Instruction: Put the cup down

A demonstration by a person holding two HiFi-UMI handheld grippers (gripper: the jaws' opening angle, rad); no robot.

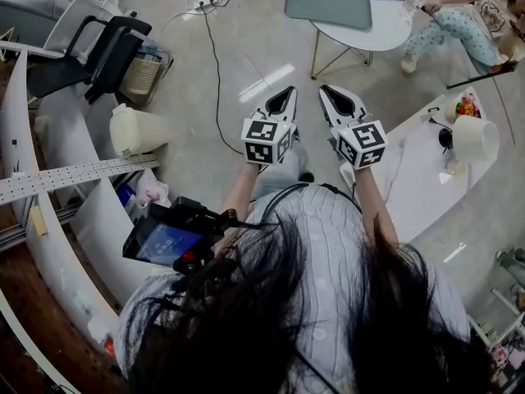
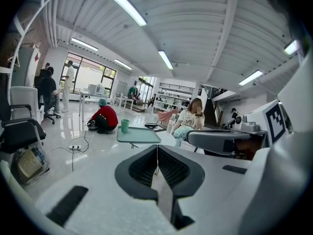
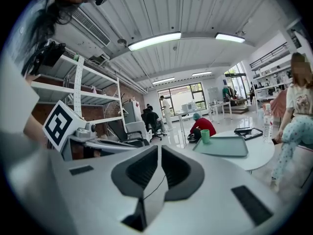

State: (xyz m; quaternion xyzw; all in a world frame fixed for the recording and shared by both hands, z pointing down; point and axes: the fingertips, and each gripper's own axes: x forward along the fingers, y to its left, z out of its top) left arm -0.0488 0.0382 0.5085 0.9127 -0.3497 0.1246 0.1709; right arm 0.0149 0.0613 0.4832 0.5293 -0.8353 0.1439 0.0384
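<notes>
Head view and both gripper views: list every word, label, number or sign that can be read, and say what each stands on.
No readable text.
Marker cubes: black-and-white square patterns only, no letters.
Small screen: glowing, too blurred to read.
Seated person's shirt print: too small to read.

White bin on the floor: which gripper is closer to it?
Left. The left gripper is to the right of the bin in the head view, not touching it. The right gripper is farther right still, past the left one.
</notes>
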